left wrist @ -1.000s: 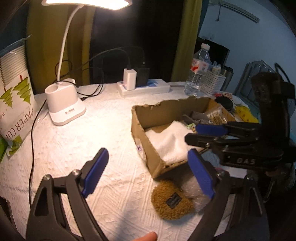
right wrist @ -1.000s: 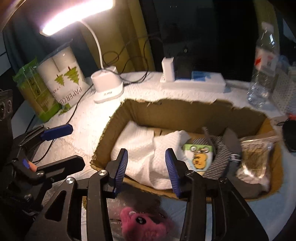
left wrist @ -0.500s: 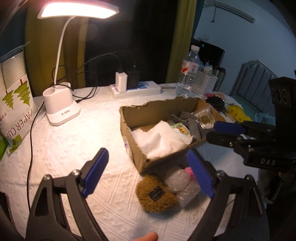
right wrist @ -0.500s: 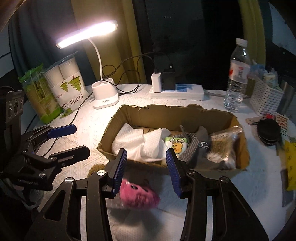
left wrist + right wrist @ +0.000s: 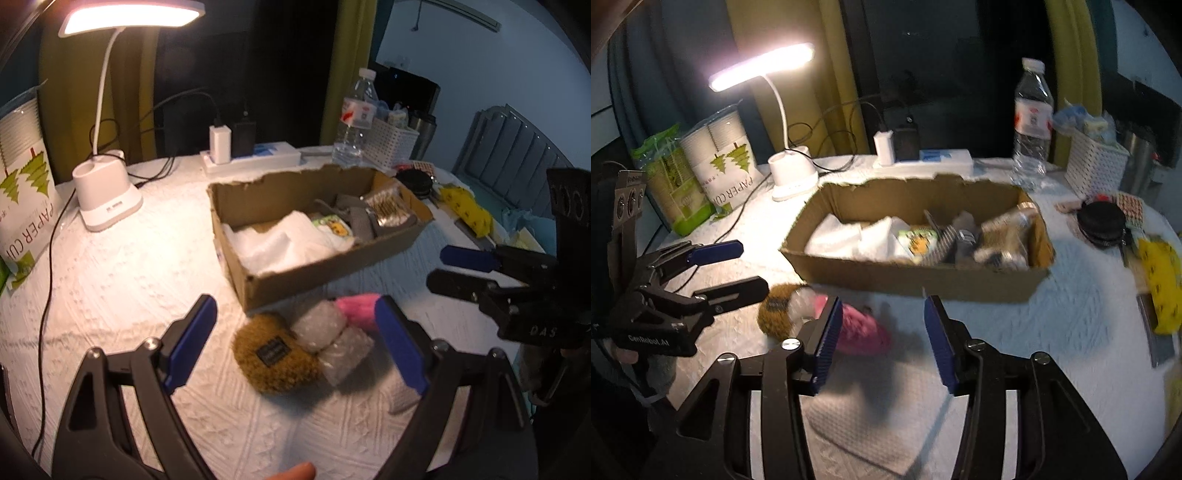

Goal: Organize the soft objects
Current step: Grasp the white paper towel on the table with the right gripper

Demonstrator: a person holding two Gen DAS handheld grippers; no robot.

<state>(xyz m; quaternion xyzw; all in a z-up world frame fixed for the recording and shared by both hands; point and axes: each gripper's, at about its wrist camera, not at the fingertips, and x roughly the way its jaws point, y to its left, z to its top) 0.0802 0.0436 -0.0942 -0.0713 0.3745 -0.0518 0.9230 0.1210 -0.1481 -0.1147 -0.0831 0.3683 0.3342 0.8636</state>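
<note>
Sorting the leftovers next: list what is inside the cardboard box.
Cardboard box holds white cloth, a cartoon-print packet, grey fabric, a clear bag. Anything beneath stays hidden.

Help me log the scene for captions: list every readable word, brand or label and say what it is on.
"PAPER CU", cut off: white paper cup pack.
"DAS": body of the right tool, seen from the left wrist.
"GenRobot.AI": body of the left tool, seen from the right wrist.
Too small or blurred: water bottle label, lamp base print, patch on the brown plush.

Home bedroom: desk lamp point(image 5: 110, 70), padded headboard point(image 5: 517, 147), curtains point(image 5: 842, 74).
</note>
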